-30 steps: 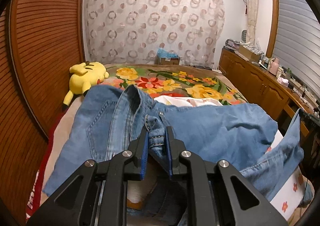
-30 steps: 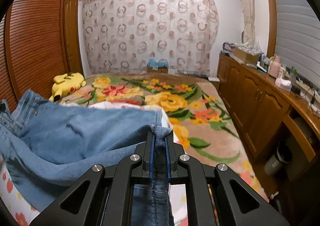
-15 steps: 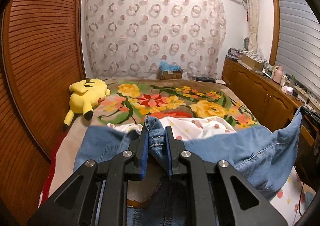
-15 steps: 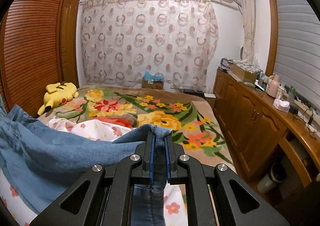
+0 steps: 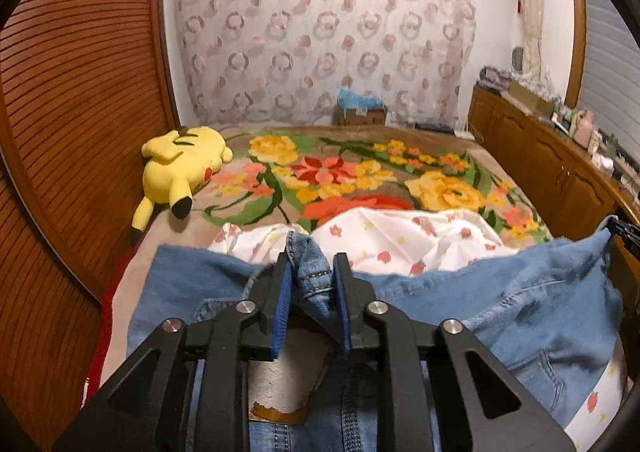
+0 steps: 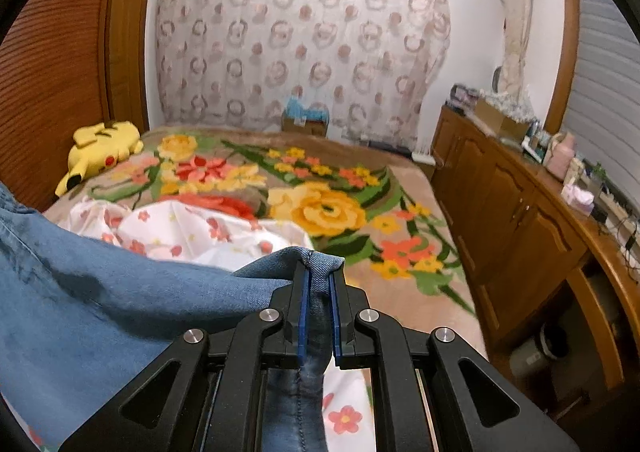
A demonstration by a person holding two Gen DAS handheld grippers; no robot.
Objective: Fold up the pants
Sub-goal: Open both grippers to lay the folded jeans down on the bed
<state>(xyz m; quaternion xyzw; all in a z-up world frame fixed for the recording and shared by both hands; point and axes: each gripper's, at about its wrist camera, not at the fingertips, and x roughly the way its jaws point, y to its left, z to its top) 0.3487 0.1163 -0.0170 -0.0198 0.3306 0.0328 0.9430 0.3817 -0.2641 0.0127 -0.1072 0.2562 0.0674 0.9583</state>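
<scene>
Bed (image 5: 472,147): plush (image 5: 182,165), sheet (image 5: 400,236) | left fingers (image 5: 285,292) easing apart around jeans (image 5: 500,304) | right fingers (image 6: 301,308) clamp jeans

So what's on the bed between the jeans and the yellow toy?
In the left wrist view, bare flowered blanket lies between jeans and yellow toy.

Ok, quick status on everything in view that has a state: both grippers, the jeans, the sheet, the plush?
left gripper: jaws just opened a little, denim loose between them
right gripper: shut on the jeans' edge
jeans: stretched between both grippers
white flowered sheet: crumpled on the bed
yellow plush: lying on the blanket
</scene>
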